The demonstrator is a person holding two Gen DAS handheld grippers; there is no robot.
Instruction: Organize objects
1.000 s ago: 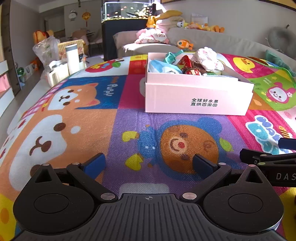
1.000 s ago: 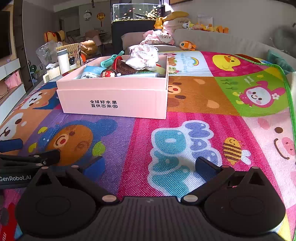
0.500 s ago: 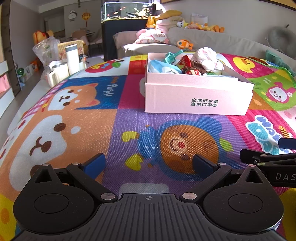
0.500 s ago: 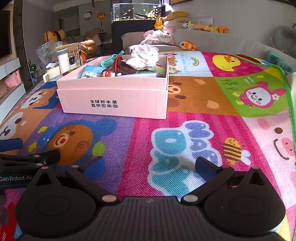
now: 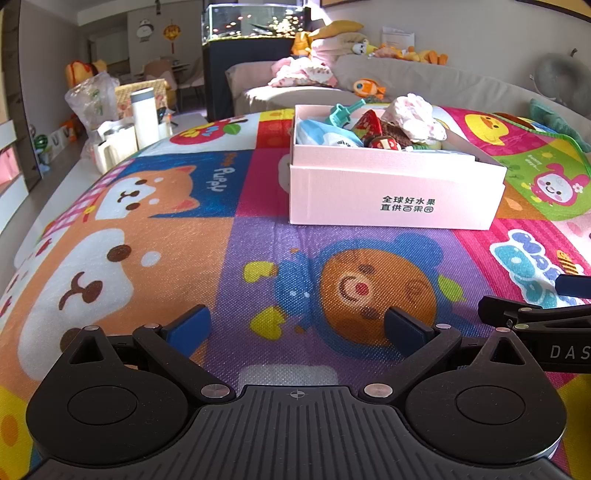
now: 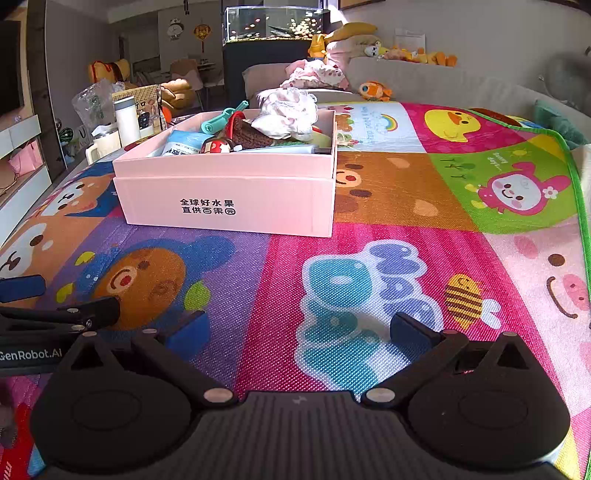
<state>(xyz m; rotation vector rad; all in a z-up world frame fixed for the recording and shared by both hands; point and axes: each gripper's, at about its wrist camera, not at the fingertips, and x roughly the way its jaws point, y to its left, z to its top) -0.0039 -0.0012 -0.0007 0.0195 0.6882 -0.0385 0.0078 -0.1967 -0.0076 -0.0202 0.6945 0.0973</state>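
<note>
A family living room in a home: a cartoon play mat [image 5: 184, 229] covers the floor, a grey sofa [image 6: 424, 79] strewn with plush toys [image 6: 417, 55] and clothes stands behind it, a lit fish tank [image 5: 255, 22] sits on a dark cabinet, and a clock [image 6: 174, 27] hangs on the far wall.

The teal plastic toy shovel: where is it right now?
The teal plastic toy shovel sticks out of the pink cardboard box at its far-left corner, beside the red toy and left of the crumpled white cloth, in both views.
</note>
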